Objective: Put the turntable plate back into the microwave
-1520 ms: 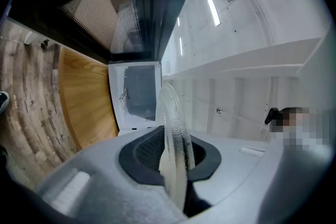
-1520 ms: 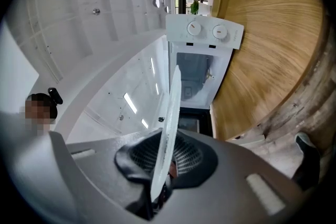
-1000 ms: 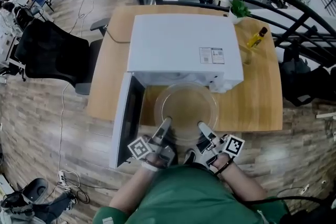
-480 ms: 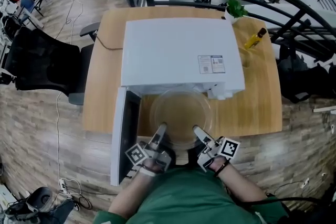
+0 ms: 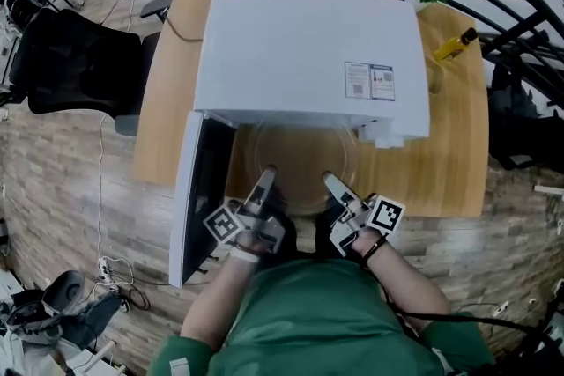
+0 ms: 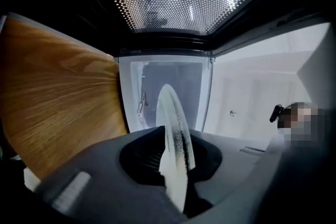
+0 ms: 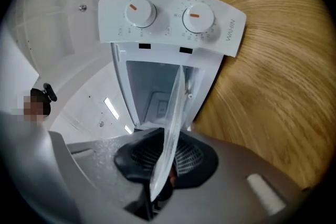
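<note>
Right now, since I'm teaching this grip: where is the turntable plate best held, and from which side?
By its near rim, from the front, where the left gripper and right gripper clamp it. The turntable plate is a thin level disc, its far part already inside the microwave, leaving only that edge free. The right jaws have just been opening slightly, rim between them.

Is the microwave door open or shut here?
Open. The door stands swung out beside the microwave, and the right gripper view looks straight into the cavity.
</note>
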Demonstrator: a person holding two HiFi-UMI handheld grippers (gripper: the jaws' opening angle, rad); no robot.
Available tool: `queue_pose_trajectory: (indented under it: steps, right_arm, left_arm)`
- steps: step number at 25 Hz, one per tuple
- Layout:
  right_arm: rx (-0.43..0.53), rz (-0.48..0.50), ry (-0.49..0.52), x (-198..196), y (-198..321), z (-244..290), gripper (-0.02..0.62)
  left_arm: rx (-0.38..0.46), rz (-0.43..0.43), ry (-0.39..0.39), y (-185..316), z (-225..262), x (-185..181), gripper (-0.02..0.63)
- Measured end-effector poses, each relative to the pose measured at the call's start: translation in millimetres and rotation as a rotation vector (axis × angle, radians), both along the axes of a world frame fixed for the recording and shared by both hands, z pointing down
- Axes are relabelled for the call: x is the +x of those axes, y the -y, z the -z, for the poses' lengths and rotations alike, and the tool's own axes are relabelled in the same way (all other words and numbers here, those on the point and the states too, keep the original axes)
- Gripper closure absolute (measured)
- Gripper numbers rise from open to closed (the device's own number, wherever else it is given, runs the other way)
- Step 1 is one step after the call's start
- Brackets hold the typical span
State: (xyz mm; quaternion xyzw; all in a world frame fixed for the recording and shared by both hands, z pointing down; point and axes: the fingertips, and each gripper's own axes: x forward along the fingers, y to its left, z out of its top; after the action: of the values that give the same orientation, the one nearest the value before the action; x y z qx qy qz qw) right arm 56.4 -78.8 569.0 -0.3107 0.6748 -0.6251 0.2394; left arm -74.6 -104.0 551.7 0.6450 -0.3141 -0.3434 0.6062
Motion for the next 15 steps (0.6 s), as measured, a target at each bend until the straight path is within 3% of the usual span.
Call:
queue_pose_trajectory:
  steps: [15]
  right_arm:
    - [0.005,0.035,-0.046,-7.8,34.6,-32.8,0.54]
  left_arm:
    - [-0.002,0.054,-0.027,31.2,-31.0,-6.9,0.56]
